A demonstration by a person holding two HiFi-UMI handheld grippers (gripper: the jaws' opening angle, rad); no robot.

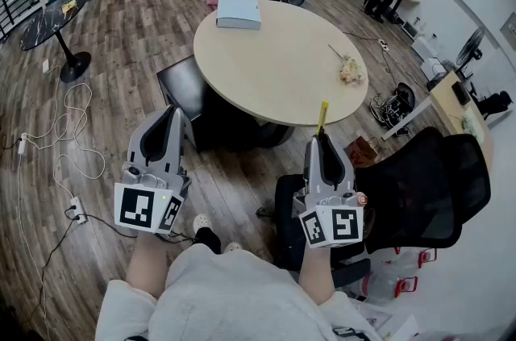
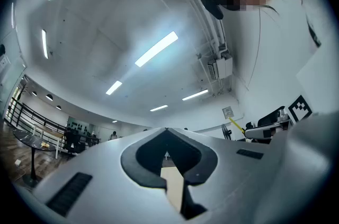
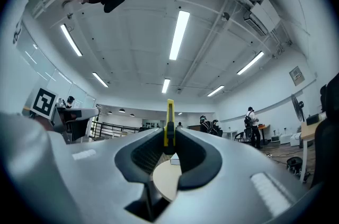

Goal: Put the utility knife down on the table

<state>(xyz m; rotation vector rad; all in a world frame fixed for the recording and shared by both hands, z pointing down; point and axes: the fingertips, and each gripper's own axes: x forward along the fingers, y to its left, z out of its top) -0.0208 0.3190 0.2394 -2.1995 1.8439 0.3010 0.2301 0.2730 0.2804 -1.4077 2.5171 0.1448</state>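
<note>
A slim yellow utility knife [image 1: 322, 116] stands upright out of my right gripper [image 1: 322, 139], which is shut on it. In the right gripper view the knife [image 3: 169, 125] rises from between the closed jaw tips, its yellow body above a dark part. My left gripper [image 1: 172, 115] is shut with nothing in it; its tips meet in the left gripper view [image 2: 166, 136]. Both grippers hover short of the near edge of the round beige table [image 1: 282, 61], over the wooden floor.
A grey-blue box [image 1: 239, 10] lies at the table's far left and a small dried flower sprig [image 1: 348, 69] at its right. A black office chair [image 1: 419, 186] stands close on my right and a dark chair [image 1: 189, 89] sits under the table's left edge. Cables cross the floor at left.
</note>
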